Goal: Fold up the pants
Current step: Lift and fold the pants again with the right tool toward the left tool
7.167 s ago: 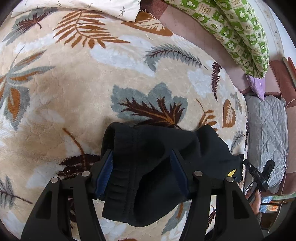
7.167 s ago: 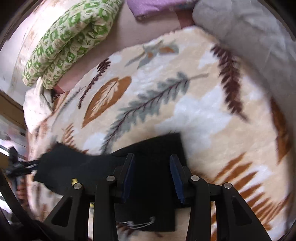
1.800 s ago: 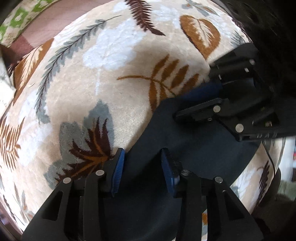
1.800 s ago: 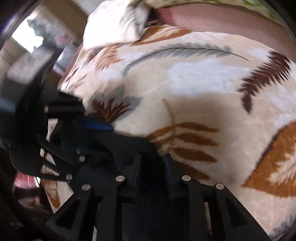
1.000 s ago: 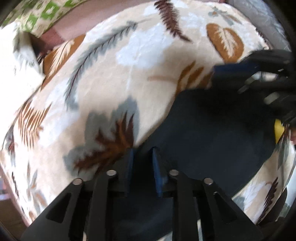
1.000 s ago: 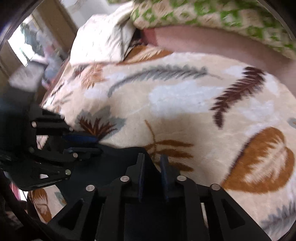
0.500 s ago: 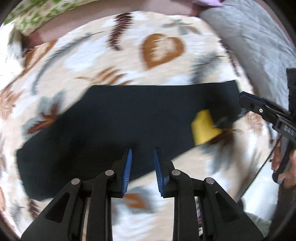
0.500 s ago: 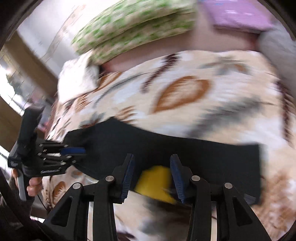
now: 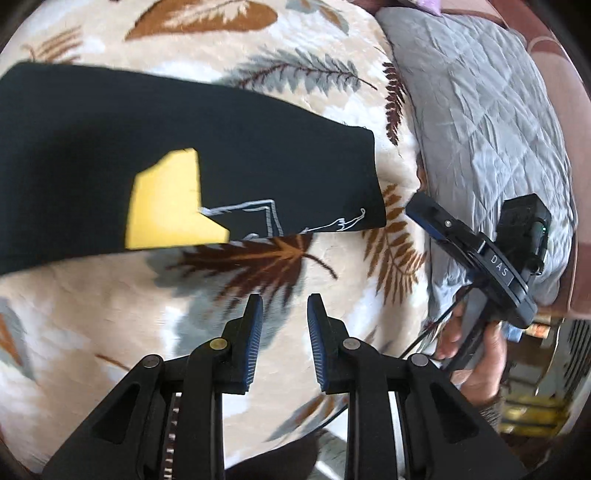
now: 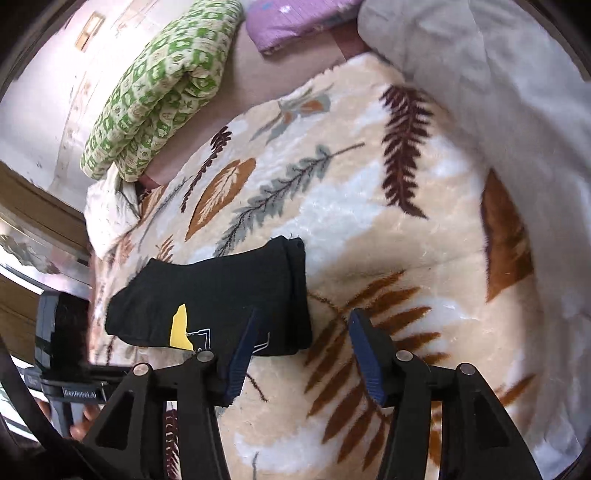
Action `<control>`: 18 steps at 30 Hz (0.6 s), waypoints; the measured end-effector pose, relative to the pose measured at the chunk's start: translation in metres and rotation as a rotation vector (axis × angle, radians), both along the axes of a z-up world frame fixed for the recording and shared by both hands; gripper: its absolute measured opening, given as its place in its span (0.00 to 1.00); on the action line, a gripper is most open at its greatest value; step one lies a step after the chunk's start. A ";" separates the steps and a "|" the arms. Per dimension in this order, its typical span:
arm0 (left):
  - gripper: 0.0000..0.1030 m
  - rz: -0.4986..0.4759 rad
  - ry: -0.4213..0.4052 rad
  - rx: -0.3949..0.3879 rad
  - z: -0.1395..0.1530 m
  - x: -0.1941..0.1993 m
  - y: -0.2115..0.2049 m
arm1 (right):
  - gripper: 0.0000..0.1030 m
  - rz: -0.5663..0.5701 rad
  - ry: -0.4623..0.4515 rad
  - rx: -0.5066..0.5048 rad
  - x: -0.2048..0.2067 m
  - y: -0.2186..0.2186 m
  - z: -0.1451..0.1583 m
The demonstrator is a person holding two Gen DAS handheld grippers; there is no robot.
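Observation:
The black pants (image 9: 184, 129) lie folded flat in a long rectangle on the leaf-patterned blanket (image 9: 258, 288), with a yellow patch (image 9: 166, 203) and white line print facing up. They also show in the right wrist view (image 10: 221, 291). My left gripper (image 9: 284, 317) is open and empty, hovering over bare blanket just below the pants. My right gripper (image 10: 301, 339) is open and empty, near the pants' right end; it shows in the left wrist view (image 9: 436, 221) just right of the pants.
A grey quilted cover (image 9: 480, 110) lies along the right of the blanket. A green patterned folded quilt (image 10: 159, 85), a purple pillow (image 10: 295, 18) and a white pillow (image 10: 107, 206) lie at the far edge. The bed edge is near the right hand (image 9: 476, 354).
Both grippers let go of the pants and pulled back. The pants now lie flat and folded on the blanket. My right gripper opened wider.

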State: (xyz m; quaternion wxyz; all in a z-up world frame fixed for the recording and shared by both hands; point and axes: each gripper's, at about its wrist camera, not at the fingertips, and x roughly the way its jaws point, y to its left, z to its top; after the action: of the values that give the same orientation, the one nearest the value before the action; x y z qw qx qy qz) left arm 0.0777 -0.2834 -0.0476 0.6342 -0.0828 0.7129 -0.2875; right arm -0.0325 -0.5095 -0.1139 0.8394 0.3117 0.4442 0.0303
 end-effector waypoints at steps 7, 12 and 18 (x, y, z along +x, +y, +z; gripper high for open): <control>0.21 0.122 0.080 -0.049 -0.012 0.002 0.000 | 0.52 0.061 -0.036 0.148 0.033 -0.006 -0.030; 0.21 0.156 0.082 -0.054 -0.013 0.005 -0.001 | 0.52 0.128 -0.063 0.238 0.059 -0.009 -0.045; 0.21 0.185 0.064 -0.041 -0.012 0.006 0.002 | 0.53 0.237 -0.048 0.323 0.086 -0.002 -0.051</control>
State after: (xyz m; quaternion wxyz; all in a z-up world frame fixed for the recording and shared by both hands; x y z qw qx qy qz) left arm 0.0833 -0.2811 -0.0600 0.6333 -0.1704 0.7159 -0.2395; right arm 0.0535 -0.5120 -0.1652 0.7794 0.3868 0.4473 0.2072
